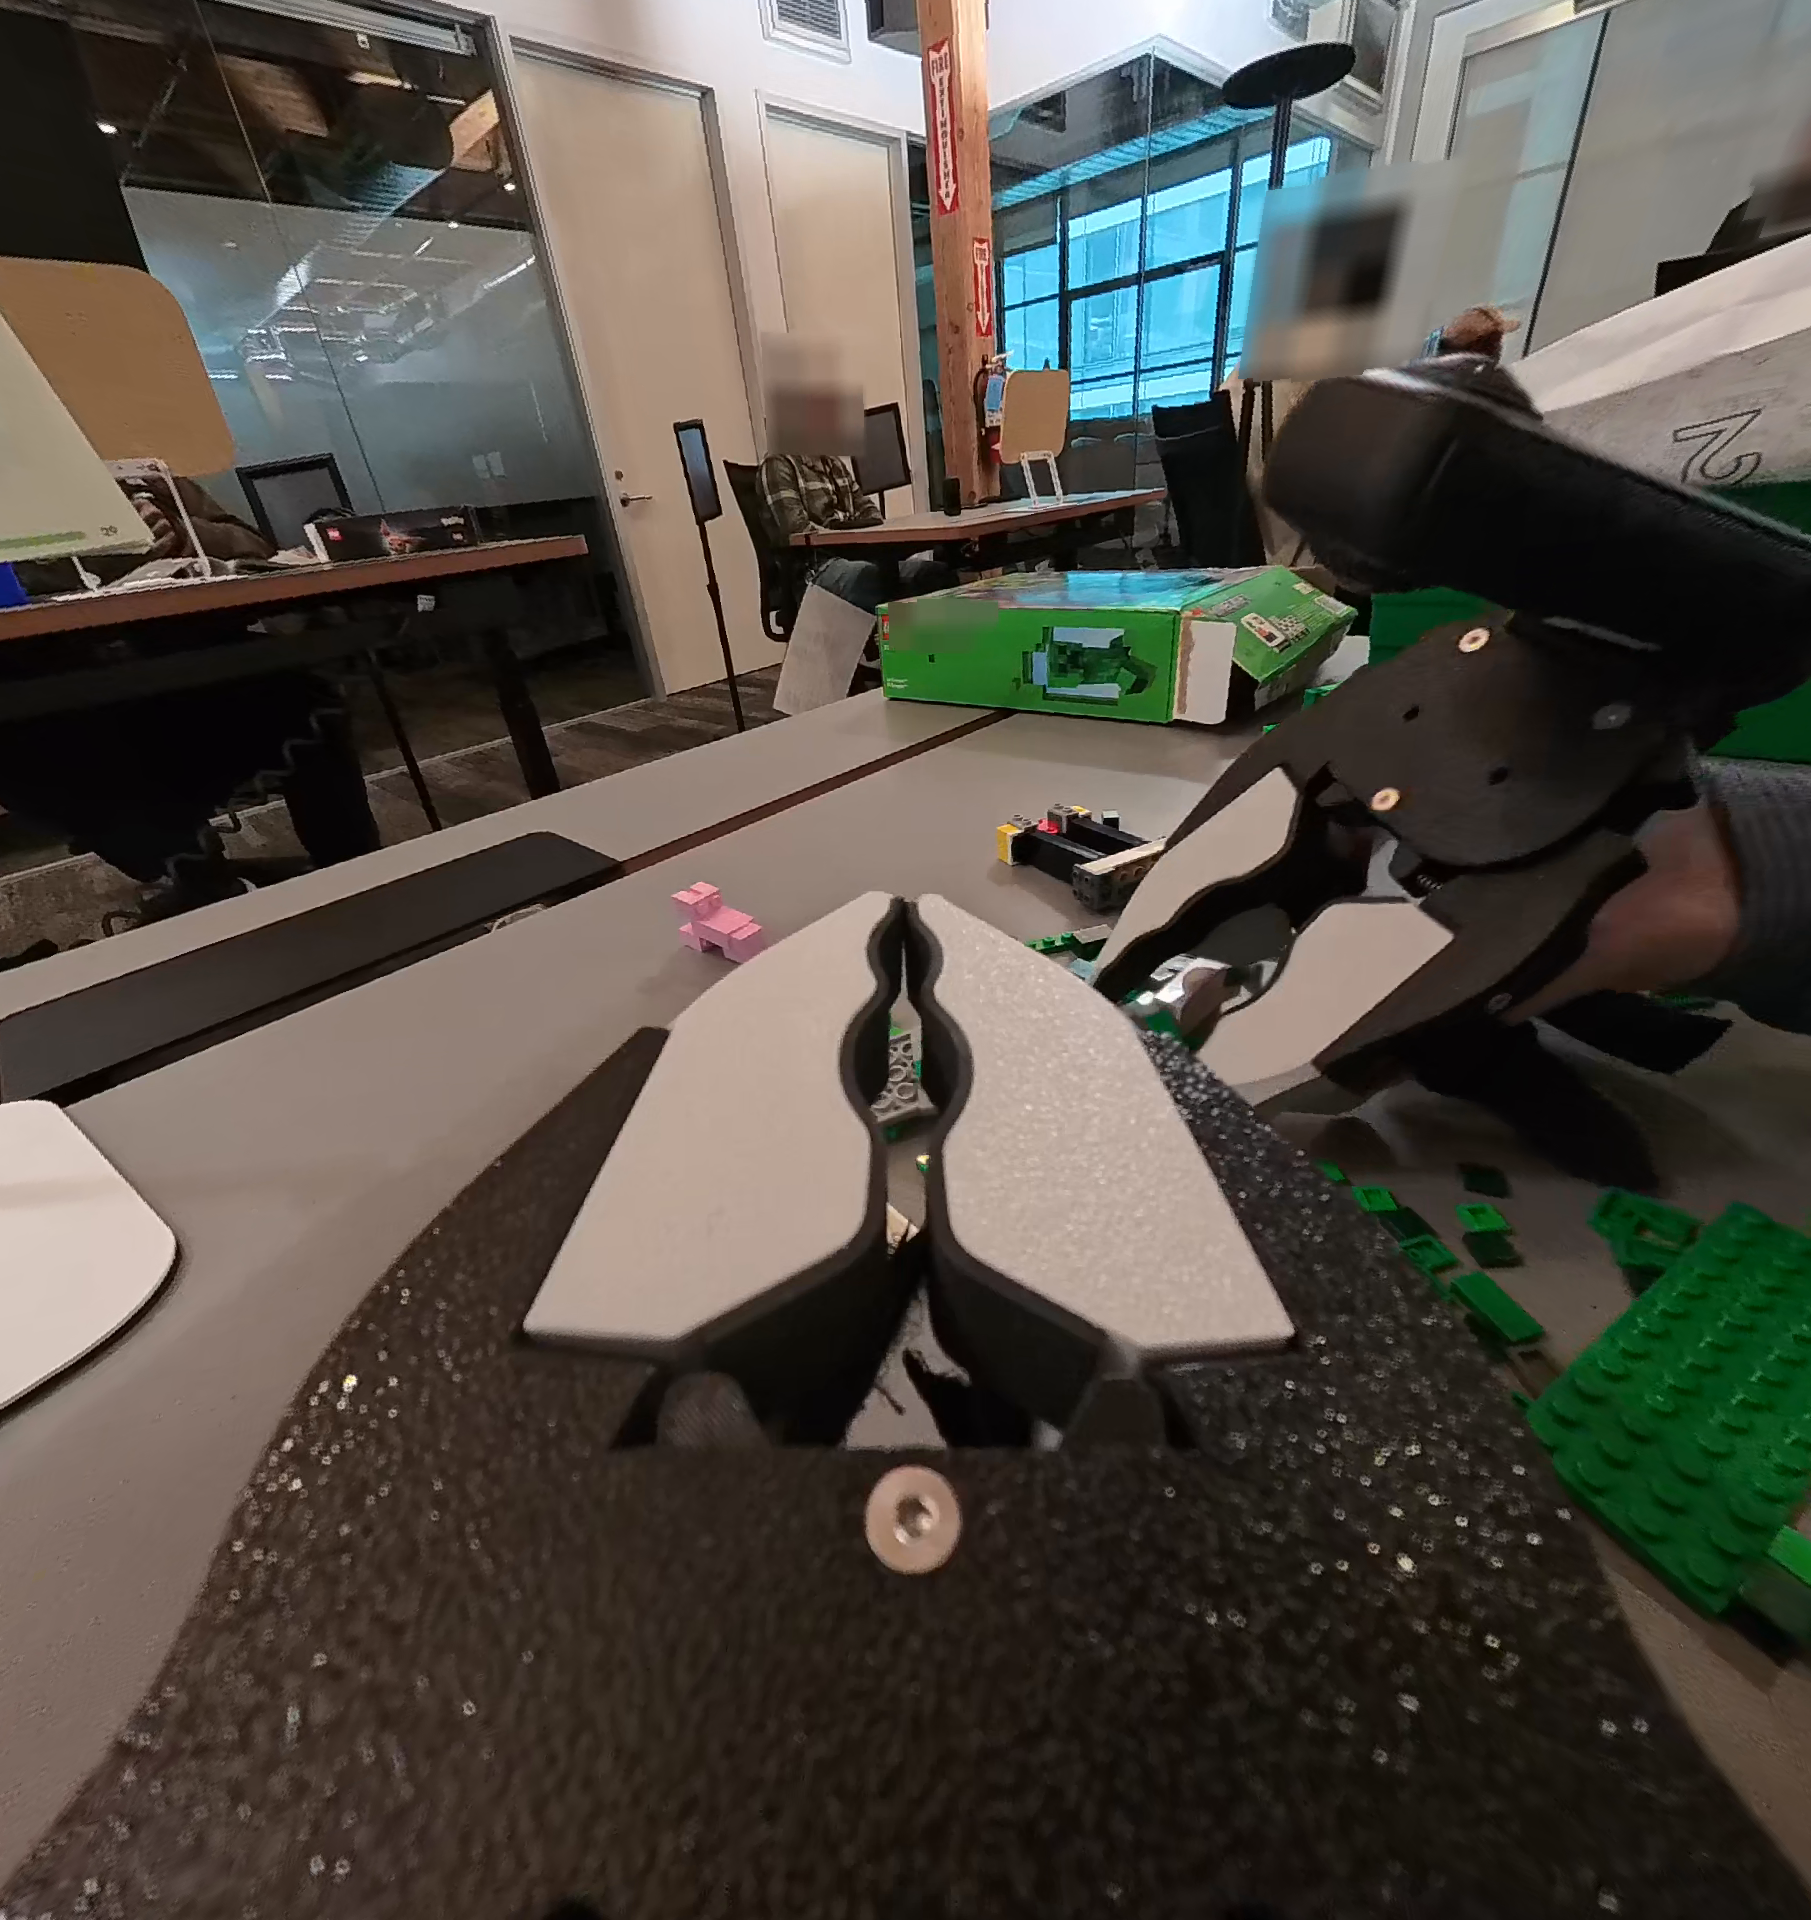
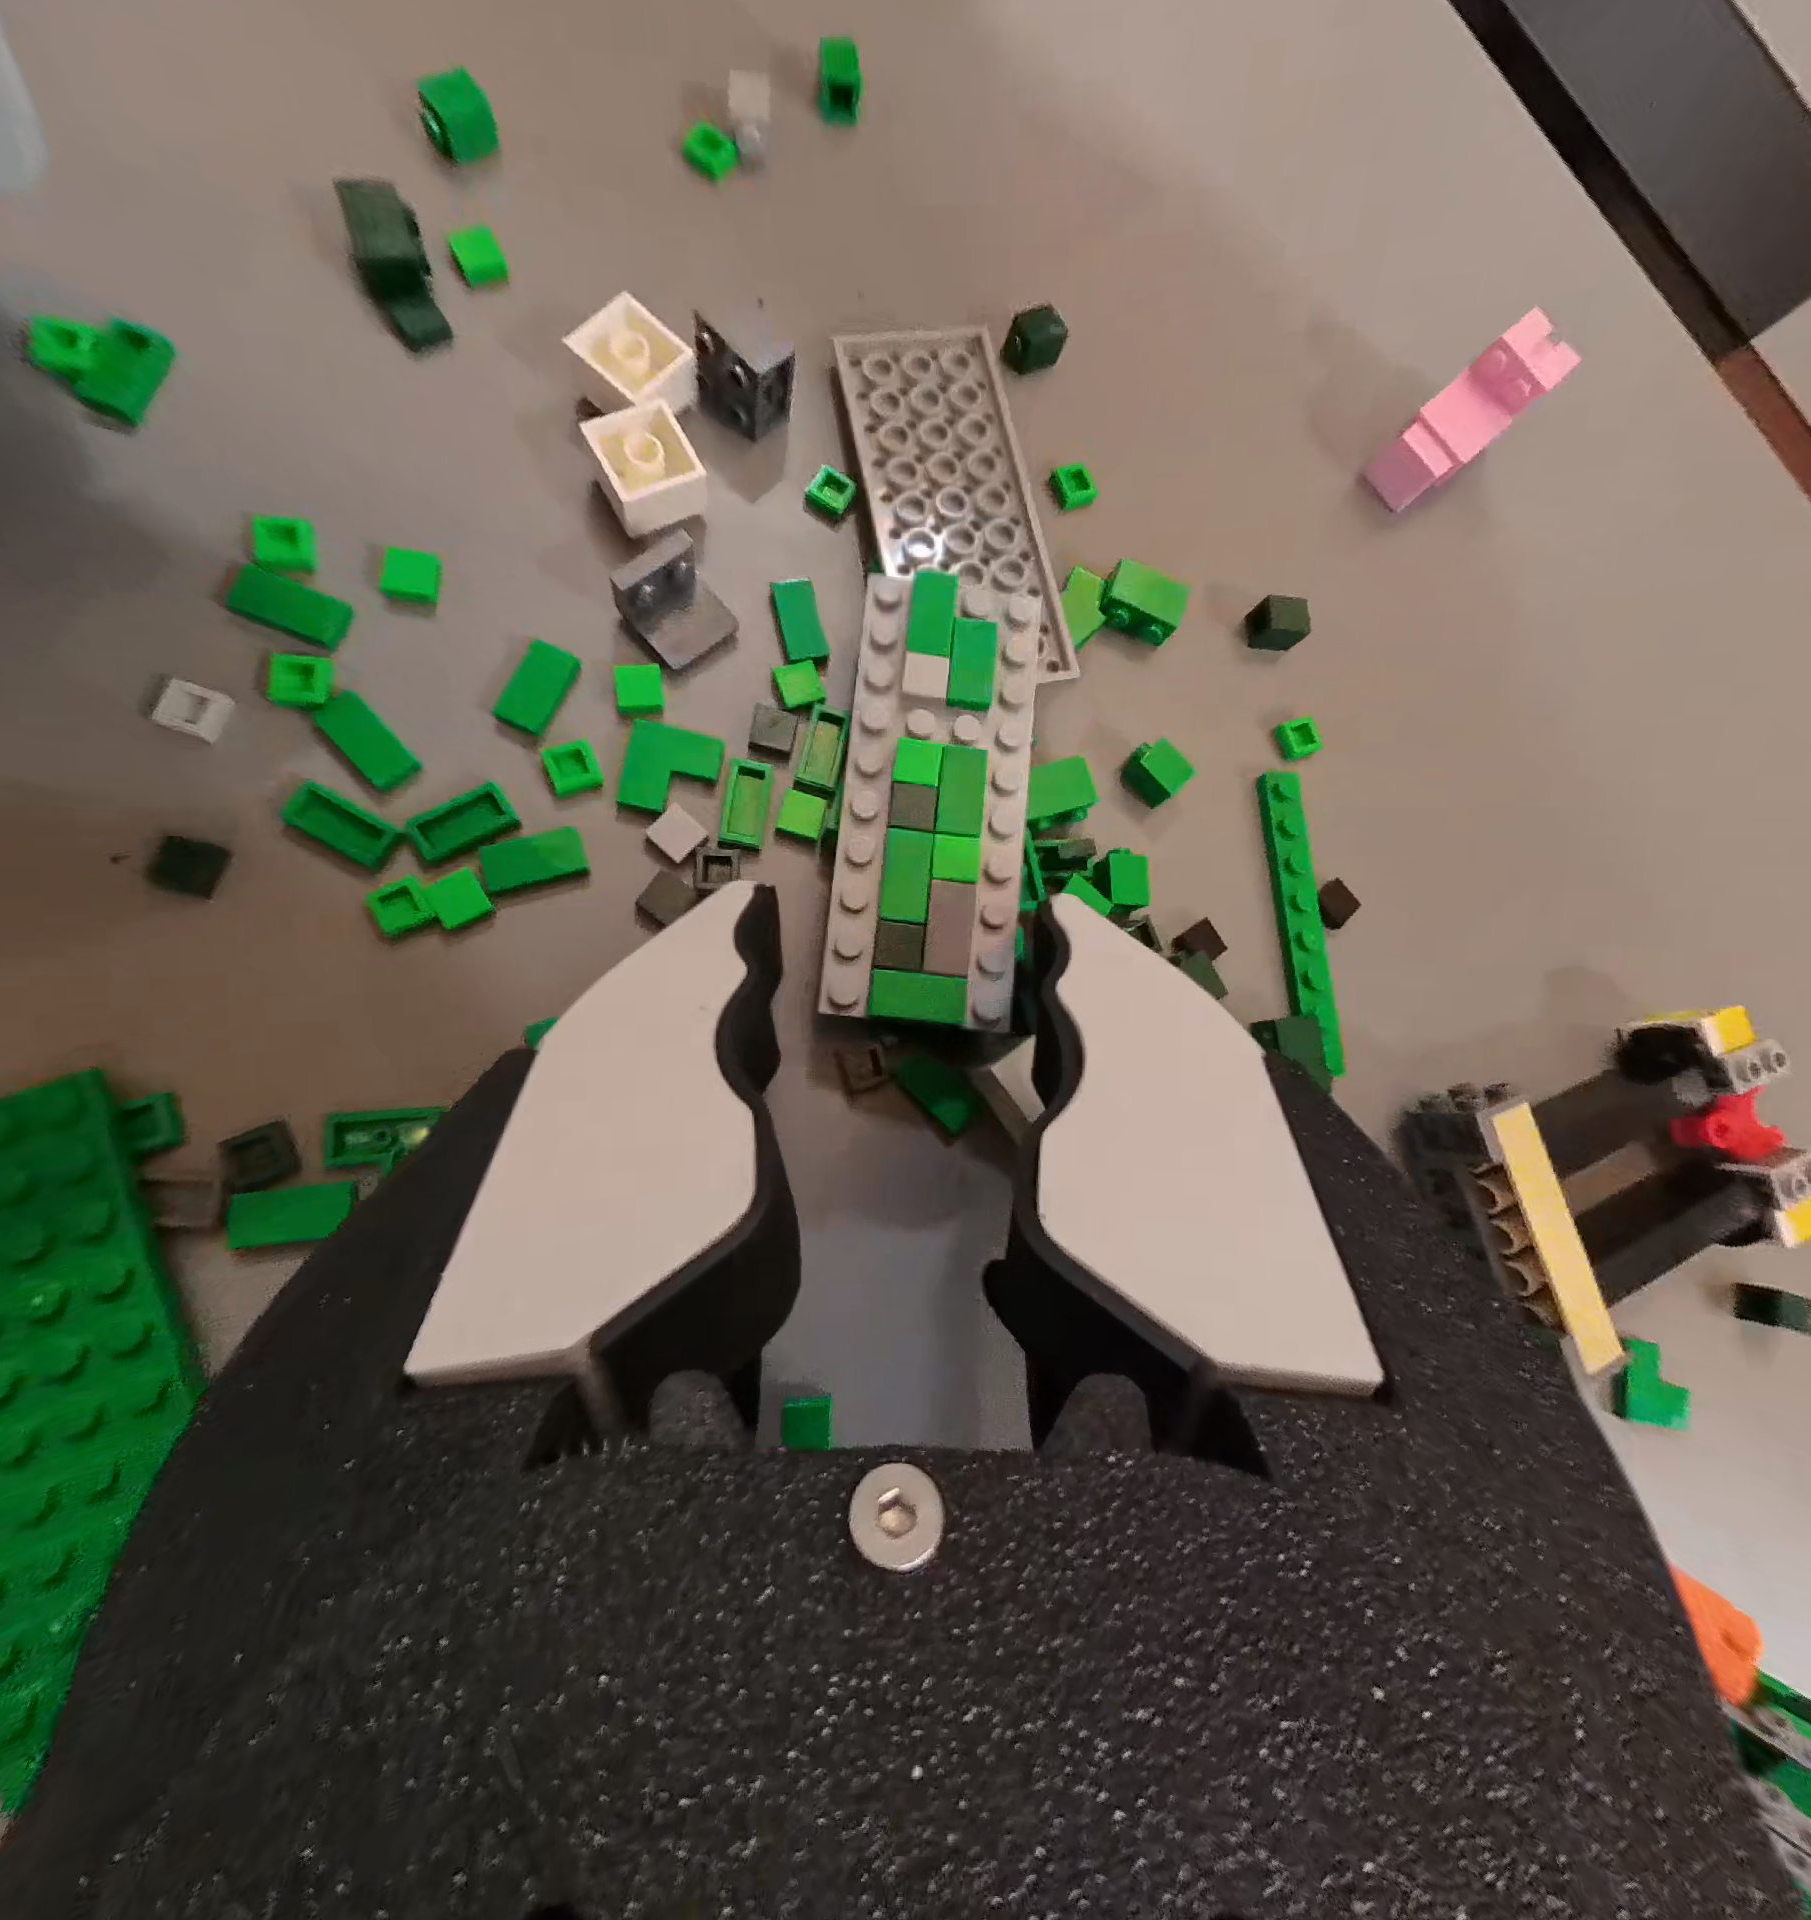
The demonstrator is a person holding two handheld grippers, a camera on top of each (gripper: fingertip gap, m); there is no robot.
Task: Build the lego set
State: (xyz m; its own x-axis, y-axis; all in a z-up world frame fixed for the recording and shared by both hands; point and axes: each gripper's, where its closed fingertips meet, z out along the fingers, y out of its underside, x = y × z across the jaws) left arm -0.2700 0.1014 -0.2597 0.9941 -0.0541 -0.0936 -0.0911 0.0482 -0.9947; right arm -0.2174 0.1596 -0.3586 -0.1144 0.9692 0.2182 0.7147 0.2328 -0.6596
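- Lay dead ahead of the right tongs (image 2: 906, 971): tiled grey plate (image 2: 927, 821), long axis running away.
- Right tongs spread wide, empty; left tongs (image 1: 906, 914) pinched together, farther off.

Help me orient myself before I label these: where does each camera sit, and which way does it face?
Left wrist view: rides the left gripper, low over the grey table, facing across it into the office; the right gripper and a hand show.
Right wrist view: rides the right gripper, looking steeply down at loose bricks and the grey studded plate between its fingers.
Shared: the pink pig, the black and yellow assembly, the green baseplate.
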